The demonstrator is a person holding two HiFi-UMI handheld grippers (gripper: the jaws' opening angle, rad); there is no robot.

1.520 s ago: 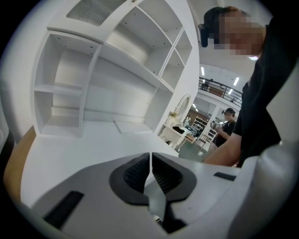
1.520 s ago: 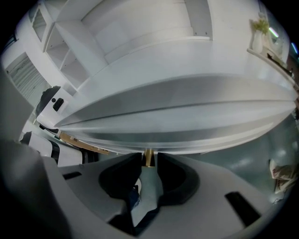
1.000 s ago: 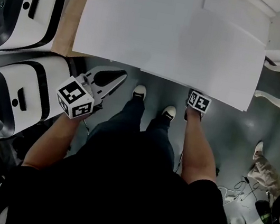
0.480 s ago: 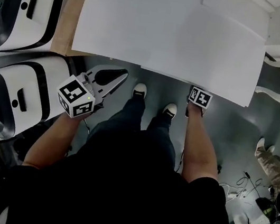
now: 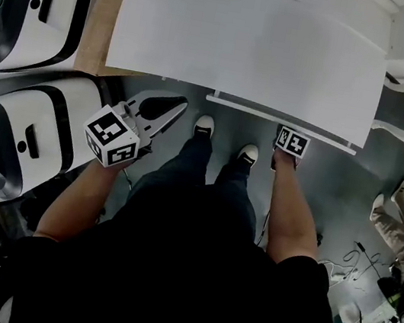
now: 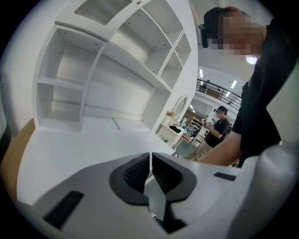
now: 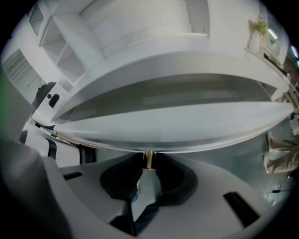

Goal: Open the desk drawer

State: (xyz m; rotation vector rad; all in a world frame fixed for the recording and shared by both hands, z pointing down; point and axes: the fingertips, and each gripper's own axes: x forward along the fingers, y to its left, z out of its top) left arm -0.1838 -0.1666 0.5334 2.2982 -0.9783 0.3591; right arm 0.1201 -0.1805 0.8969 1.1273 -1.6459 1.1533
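Pull step in hand: right gripper (image 7: 148, 167) fingers clamped on the small round brass knob (image 7: 148, 158) of the white desk drawer (image 5: 271, 118), its front just proud of the white counter (image 5: 246, 41). Next move calls for a straight, level pull toward the body (left gripper (image 6: 150, 169) fingers together, holding nothing).

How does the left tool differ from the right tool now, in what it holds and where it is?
The left tool has its jaws together on nothing; the right tool is closed on the brass drawer knob. The left tool is held in front of the desk, touching nothing; the right tool is at the drawer front. Both are grey with dark pads and carry a marker cube.
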